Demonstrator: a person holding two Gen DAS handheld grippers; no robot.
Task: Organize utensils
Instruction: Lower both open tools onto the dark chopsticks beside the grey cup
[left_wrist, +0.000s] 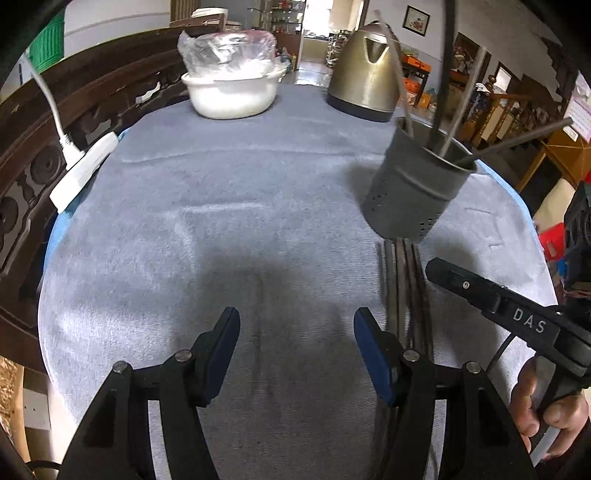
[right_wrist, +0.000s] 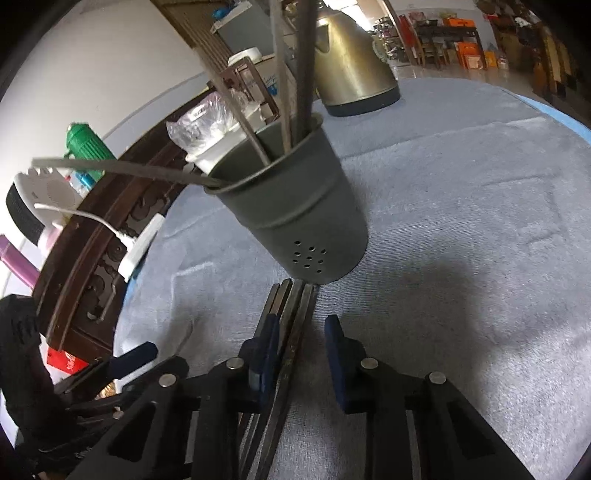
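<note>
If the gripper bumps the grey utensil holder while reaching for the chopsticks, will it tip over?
Possibly. The grey utensil holder is tall, narrows toward its base and looks like thin metal, so probably light. Long chopsticks lean out over its rim, raising the weight. The towel under it may resist sliding, favouring tipping.

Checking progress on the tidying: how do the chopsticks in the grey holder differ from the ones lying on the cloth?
The chopsticks in the holder stand upright or lean, fanned apart; the chopsticks on the cloth lie flat, bundled side by side. The first group is already sorted and untouched, while the second sits in front of the grey holder, between the right gripper fingers. Both groups are long, dark and slender.
</note>
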